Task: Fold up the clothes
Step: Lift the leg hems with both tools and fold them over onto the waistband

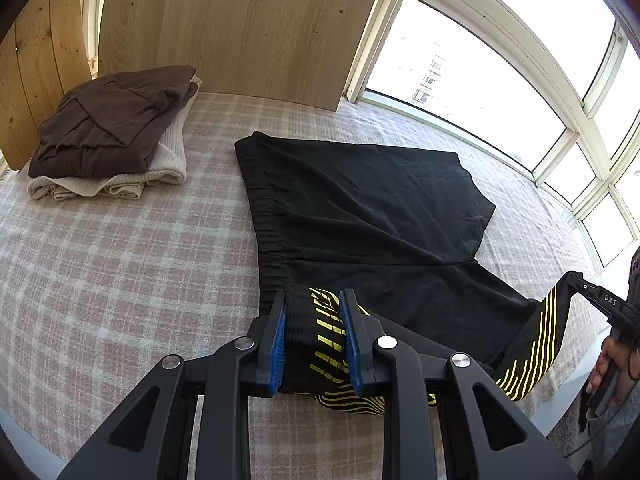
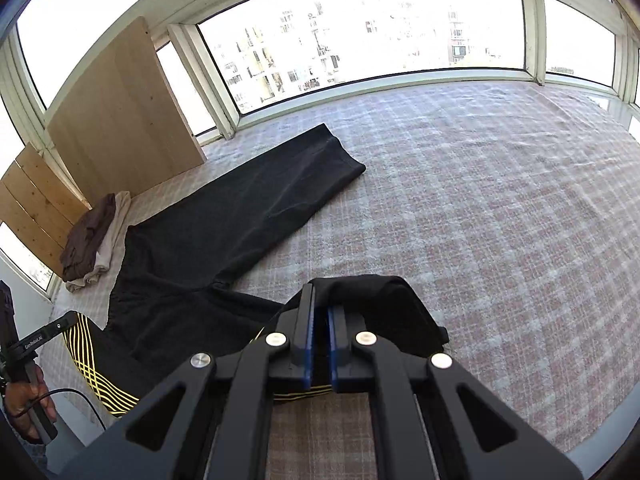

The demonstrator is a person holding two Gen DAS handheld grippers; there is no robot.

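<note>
The black sweatpants with yellow stripes point(image 1: 360, 208) are lying across the pink-and-white checked blanket point(image 1: 120, 272), with their near side being held up off it by both tools. In the left wrist view, the left gripper point(image 1: 314, 312) is clamping a bunched wad of the ribbed waistband between its blue pads point(image 1: 280, 344) — the yellow striping is showing right between them. That same view is catching the right gripper point(image 1: 576, 280) from the side, pinching the striped leg end, with the person's hand point(image 1: 612, 364) wrapped round its handle.

The right wrist view is giving what the other cannot: the right gripper point(image 2: 320, 312) is clenched almost fully together on a thin fold of black fabric, which is draping over its right finger. It is also showing the far leg stretching flat toward the window point(image 2: 360, 32). The folded stack of a brown garment on a cream knit point(image 1: 112, 136) is sitting well apart, beside the light wooden boards point(image 1: 240, 24) — small in the right view, plain in the left.
</note>
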